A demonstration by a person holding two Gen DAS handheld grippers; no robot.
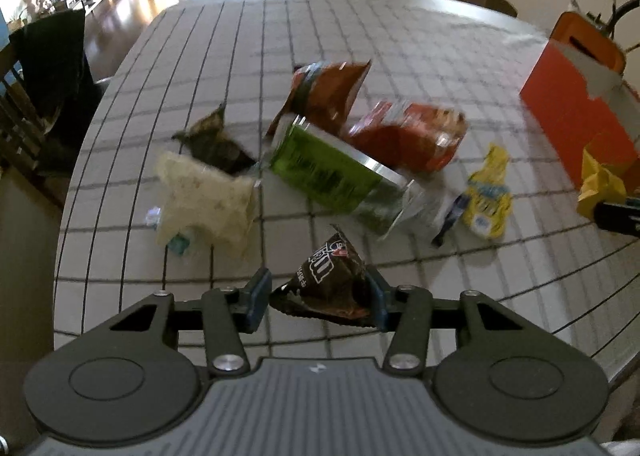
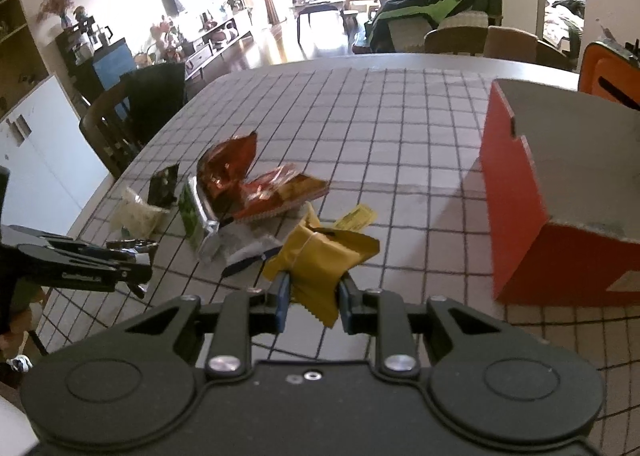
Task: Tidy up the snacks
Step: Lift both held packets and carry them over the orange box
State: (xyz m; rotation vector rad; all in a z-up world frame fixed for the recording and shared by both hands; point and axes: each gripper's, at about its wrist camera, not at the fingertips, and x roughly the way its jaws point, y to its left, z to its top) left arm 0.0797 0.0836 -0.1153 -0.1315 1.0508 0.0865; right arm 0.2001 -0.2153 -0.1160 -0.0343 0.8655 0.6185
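In the left wrist view my left gripper (image 1: 318,296) is shut on a dark brown triangular snack packet (image 1: 332,280), both pads against its sides. My right gripper (image 2: 314,298) is shut on a crumpled yellow packet (image 2: 320,260), held above the checked tablecloth (image 2: 400,128). An orange box (image 2: 520,192) with an open top stands to its right, also visible as the orange box (image 1: 572,116) at the far right. The left gripper (image 2: 132,260) shows side-on at the left edge of the right wrist view.
Loose snacks lie mid-table: a green packet (image 1: 332,172), a red one (image 1: 408,132), a brown-orange one (image 1: 324,92), a pale one (image 1: 204,196), a small dark one (image 1: 212,140) and a yellow one (image 1: 488,196). Chairs stand around the table's edge.
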